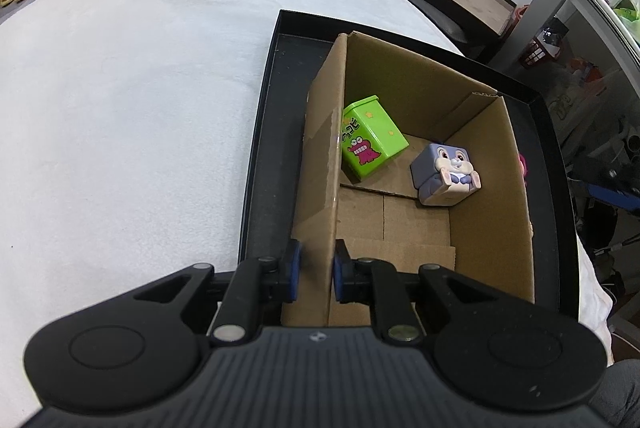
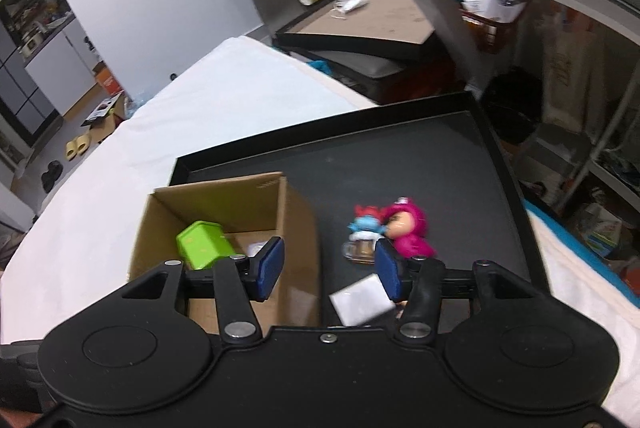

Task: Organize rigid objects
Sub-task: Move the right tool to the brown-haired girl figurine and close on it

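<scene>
Over tray (image 2: 500, 164), right tool (image 2: 328, 266) tilted down, open

Left gripper (image 1: 317, 270) pitched steeply downward, jaws clamped on a thin wall, right gripper (image 2: 330, 270) angled down, jaws parted, nothing held

Right gripper (image 2: 329, 270) fingers parted, empty — above cardboard box (image 2: 296, 228) and black tray (image 2: 400, 156).

Counter (image 1: 120, 108) draped in a white cloth, filling the left and centre of the left wrist frame, and the left and lower right of the right wrist frame; directly on it, right of centre, lies a shallow black tray (image 1: 260, 132) with a raised rim; the cloth around the tray is bare and faintly creased.
</scene>
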Available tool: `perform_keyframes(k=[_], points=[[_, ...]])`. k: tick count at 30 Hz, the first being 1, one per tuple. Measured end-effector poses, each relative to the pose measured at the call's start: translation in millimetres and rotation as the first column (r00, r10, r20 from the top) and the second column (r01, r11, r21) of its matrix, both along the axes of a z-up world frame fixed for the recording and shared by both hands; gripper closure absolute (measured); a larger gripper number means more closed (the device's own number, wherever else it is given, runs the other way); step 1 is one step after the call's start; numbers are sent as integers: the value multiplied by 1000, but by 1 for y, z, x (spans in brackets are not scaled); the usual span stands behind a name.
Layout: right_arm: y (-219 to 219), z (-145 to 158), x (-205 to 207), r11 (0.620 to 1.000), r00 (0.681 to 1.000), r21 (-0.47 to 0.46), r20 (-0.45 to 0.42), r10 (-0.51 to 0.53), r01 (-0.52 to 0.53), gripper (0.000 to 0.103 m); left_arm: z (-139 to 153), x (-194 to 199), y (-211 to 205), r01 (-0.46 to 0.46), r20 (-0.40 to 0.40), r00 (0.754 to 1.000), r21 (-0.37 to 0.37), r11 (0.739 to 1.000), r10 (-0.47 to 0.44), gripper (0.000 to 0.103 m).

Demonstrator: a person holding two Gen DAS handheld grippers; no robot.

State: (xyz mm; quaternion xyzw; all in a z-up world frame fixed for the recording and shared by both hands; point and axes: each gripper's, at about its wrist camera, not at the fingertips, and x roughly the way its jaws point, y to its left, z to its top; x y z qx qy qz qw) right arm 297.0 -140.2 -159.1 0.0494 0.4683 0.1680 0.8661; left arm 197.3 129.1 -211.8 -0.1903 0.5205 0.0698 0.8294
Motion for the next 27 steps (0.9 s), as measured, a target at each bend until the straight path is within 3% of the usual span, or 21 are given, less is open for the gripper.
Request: perform_keyframes(k=[18, 27], points=[[-59, -10, -6, 996, 996, -7, -17, -93, 93, 47, 6, 0, -2, -3, 11, 1000, 19, 1000, 3, 89], [-67, -28, -2, 994, 993, -19, -47, -107, 106, 47, 6, 0, -2, -4, 9, 1000, 19, 1000, 3, 89]])
